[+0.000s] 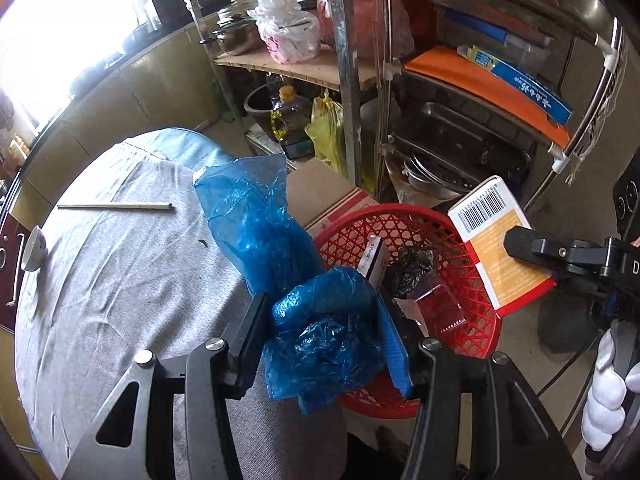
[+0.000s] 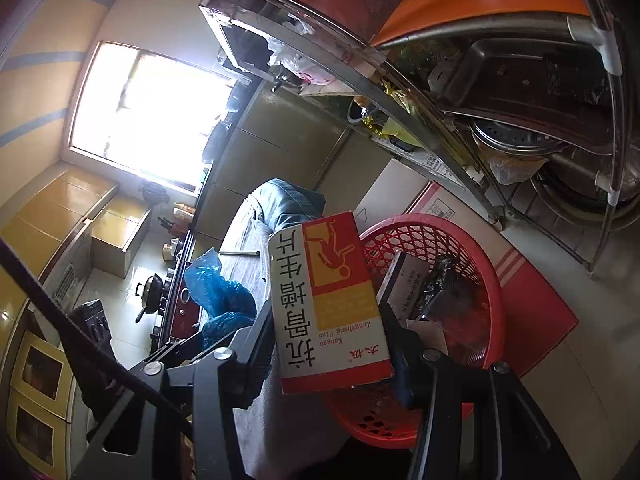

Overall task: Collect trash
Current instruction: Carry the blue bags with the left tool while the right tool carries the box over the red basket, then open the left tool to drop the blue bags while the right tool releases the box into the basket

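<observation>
Trash is held in both hands over the edge of the cloth-covered surface [image 1: 112,280]. The left gripper [image 1: 324,336] has its jaws pinching a crumpled blue plastic bag [image 1: 256,224], the bunched lower part squeezed between the pads while the rest stands up in front of them. The right gripper [image 2: 328,344] has its jaws clamped on the sides of a red, white and yellow medicine box [image 2: 328,300], which shows a barcode on its end in the left wrist view and large printed characters in the right. Just beside the surface stands a red plastic basket [image 1: 472,240] with latticed walls; it already holds a small carton [image 1: 374,260], a crinkled dark wrapper [image 1: 412,266] and a piece of clear packaging [image 1: 438,304]. The box hangs over the basket's rim, and the bag is at its near edge. A pair of chopsticks [image 1: 116,207] and a small white bowl [image 1: 34,250] lie farther off on the cloth. A white-gloved hand [image 1: 606,392] grips the right tool's handle.
</observation>
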Available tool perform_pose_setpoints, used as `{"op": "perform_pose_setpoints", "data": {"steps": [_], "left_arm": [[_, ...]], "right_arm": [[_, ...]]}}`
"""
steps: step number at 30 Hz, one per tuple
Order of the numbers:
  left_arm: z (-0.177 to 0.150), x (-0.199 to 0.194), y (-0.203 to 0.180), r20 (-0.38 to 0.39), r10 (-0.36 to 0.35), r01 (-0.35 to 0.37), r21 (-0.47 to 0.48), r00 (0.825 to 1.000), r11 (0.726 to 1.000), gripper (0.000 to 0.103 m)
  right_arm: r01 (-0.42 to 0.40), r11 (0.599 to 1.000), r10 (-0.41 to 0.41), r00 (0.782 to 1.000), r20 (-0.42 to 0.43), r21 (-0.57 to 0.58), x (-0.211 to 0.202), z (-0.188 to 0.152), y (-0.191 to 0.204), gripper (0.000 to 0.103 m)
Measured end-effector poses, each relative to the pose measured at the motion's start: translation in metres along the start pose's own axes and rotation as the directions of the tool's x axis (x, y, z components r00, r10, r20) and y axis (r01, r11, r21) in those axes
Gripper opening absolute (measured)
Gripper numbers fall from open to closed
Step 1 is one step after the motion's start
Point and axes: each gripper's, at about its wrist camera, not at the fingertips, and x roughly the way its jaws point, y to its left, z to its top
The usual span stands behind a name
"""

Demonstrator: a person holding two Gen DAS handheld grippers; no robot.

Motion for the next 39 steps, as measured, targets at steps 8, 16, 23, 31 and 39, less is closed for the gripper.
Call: {"op": "perform_pose_setpoints", "data": {"steps": [8,16,23,31,39], "left_arm": [[-0.002,0.014,-0.004,-0.025,-0.039,0.040,0.021,0.999,0.999,0.054],[-0.004,0.024,-0.005,-0.046,-0.063,0.064,0.028,0.997,0.998,0.055],[-0.005,0.031,-0.006,-0.059,-0.067,0.069,0.030,0.996,0.997,0.055],[-0.006,0.038,-0.009,-0.074,-0.071,0.074,0.035,0.995,0.997,0.055],[-0.006,0.043,-0.012,-0.087,-0.075,0.079,0.041,0.993,0.996,0.055]], "right_arm": [[0.024,0.999,-0.024,1.000,-0.015,0.021,0.010,0.001,-0.006,0.053],[0.034,0.999,-0.033,0.999,-0.023,0.034,0.017,0.002,-0.009,0.053],[0.037,0.999,-0.035,0.999,-0.033,0.035,0.022,0.001,-0.008,0.053],[0.041,0.998,-0.039,0.998,-0.043,0.046,0.026,0.000,-0.011,0.053],[0.039,0.998,-0.036,0.998,-0.047,0.057,0.028,-0.001,-0.015,0.053]]}}
